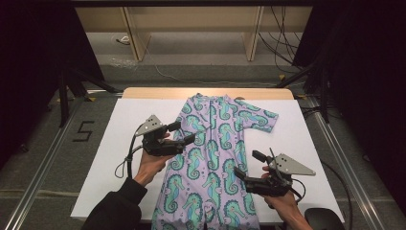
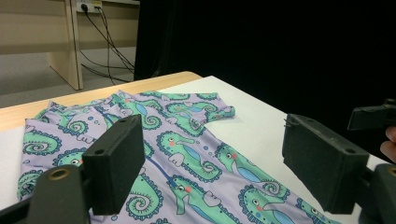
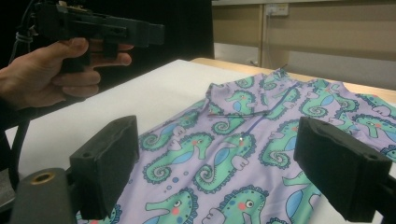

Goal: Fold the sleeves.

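A lilac romper [image 1: 215, 143] printed with green seahorses lies flat down the middle of the white table [image 1: 124, 143], collar at the far end. One short sleeve [image 1: 261, 119] is spread out to the right. The other sleeve [image 3: 229, 106] looks folded in over the chest. My left gripper [image 1: 183, 133] hovers over the romper's left edge near the chest, jaws open with nothing between them [image 2: 215, 154]. My right gripper [image 1: 249, 164] hovers over the right edge by the legs, also open and holding nothing [image 3: 217, 168]. Each gripper is held in a hand.
The table's far edge is a wooden strip [image 1: 158, 92]. Metal rails [image 1: 43, 163] run along both sides on the floor. Wooden furniture legs [image 1: 136, 38] and loose cables [image 1: 282, 43] stand behind the table. A dark object [image 1: 321, 218] sits at the near right corner.
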